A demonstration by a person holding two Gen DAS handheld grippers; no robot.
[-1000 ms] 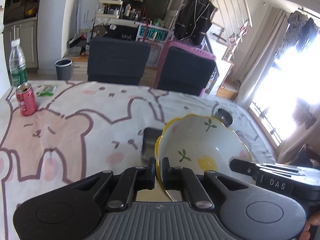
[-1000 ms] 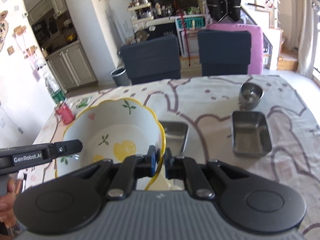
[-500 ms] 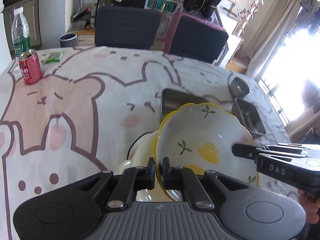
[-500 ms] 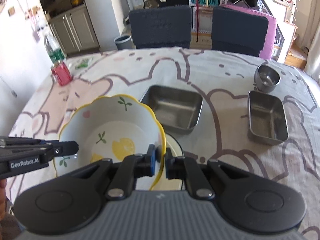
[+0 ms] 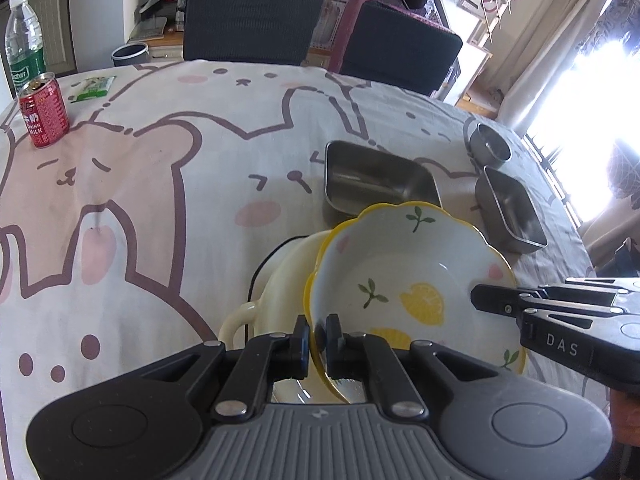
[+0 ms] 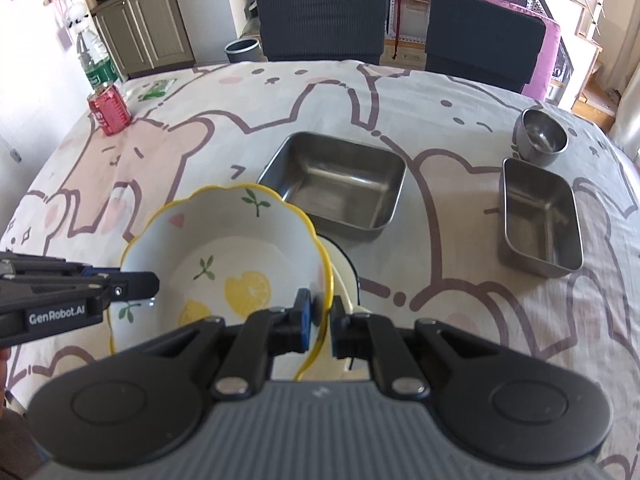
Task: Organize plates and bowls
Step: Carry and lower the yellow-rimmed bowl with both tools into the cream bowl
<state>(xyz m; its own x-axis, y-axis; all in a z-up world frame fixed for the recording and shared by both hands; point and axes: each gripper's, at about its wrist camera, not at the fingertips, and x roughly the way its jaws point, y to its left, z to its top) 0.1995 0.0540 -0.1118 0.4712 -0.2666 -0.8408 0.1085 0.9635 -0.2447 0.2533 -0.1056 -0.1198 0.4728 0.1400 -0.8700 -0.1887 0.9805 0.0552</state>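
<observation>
A white scalloped bowl with a yellow rim and lemon prints [image 5: 416, 280] [image 6: 224, 256] is held between both grippers. My left gripper [image 5: 318, 330] is shut on its left rim. My right gripper [image 6: 320, 312] is shut on its right rim. The bowl hangs just above a cream dish with a handle [image 5: 280, 280] [image 6: 342, 276], which it mostly hides. Whether the two touch cannot be told.
A large square steel tray [image 6: 340, 180] lies just beyond the bowl. A smaller steel tray [image 6: 540, 216] and a steel cup [image 6: 540, 136] are to the right. A red can [image 6: 110, 114] and a water bottle [image 6: 96, 60] stand far left. Two dark chairs [image 6: 320, 20] face the far edge.
Both grippers have lowered and tilted down with the bowl. The cream dish has come into view under it. Both grips are unchanged.
</observation>
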